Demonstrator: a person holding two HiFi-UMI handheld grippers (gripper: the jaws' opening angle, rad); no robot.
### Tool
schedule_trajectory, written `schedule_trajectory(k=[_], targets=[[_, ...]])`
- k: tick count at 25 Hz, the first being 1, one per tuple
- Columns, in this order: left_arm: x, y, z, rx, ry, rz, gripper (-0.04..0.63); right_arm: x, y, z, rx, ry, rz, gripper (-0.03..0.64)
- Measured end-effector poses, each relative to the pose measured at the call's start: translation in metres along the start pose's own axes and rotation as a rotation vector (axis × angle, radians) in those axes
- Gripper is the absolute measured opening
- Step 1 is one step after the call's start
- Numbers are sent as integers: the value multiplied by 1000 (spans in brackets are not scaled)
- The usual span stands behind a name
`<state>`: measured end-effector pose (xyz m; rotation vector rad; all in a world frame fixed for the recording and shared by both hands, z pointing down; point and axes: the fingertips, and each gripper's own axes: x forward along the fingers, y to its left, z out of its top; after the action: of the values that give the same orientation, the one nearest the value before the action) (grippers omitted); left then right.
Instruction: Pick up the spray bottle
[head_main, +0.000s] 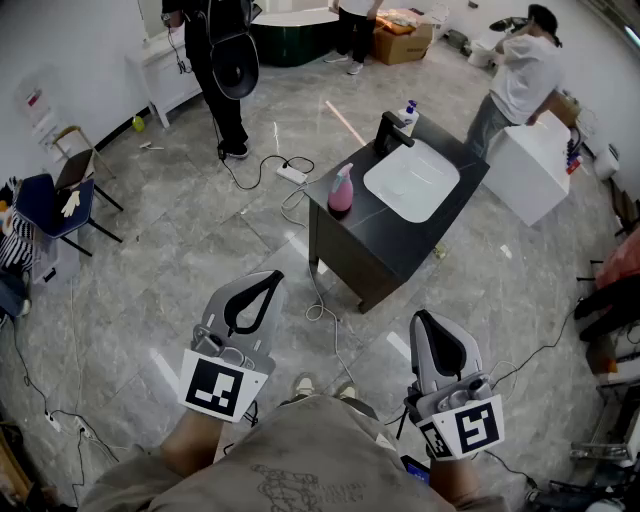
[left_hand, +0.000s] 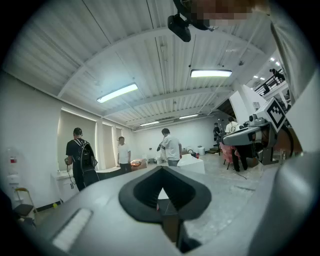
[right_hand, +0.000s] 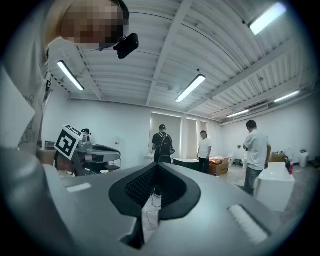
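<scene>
while the left gripper and right gripper hung low, fingers closed on nothing, probably awaiting the approach, the pink spray bottle stood at twelve o'clock on the counter, well apart.

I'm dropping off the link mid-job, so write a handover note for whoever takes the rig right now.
Left gripper: shut, empty, held low near the body.
Right gripper: shut, empty, also near the body.
Spray bottle: pink, upright on a corner of the black counter, left of the white sink in the head view, across open floor from both grippers.
Done: nothing, bottle untouched.
Left: walk up, open a gripper, close on the bottle, lift.
</scene>
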<state>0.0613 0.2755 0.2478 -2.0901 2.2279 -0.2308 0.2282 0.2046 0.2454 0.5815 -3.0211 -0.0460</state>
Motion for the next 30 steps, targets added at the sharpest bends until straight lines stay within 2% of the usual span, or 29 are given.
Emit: schedule_trajectory(k=[16, 24, 30], targets=[[-16, 8, -3, -2, -8, -17, 0, 4, 16, 6, -14, -5, 10, 28], [-5, 7, -10, -2, 4, -30, 0, 11, 4, 0, -3, -2, 0, 28], [15, 11, -15, 4, 22, -28, 0, 34, -10, -8, 11, -4, 26, 28]])
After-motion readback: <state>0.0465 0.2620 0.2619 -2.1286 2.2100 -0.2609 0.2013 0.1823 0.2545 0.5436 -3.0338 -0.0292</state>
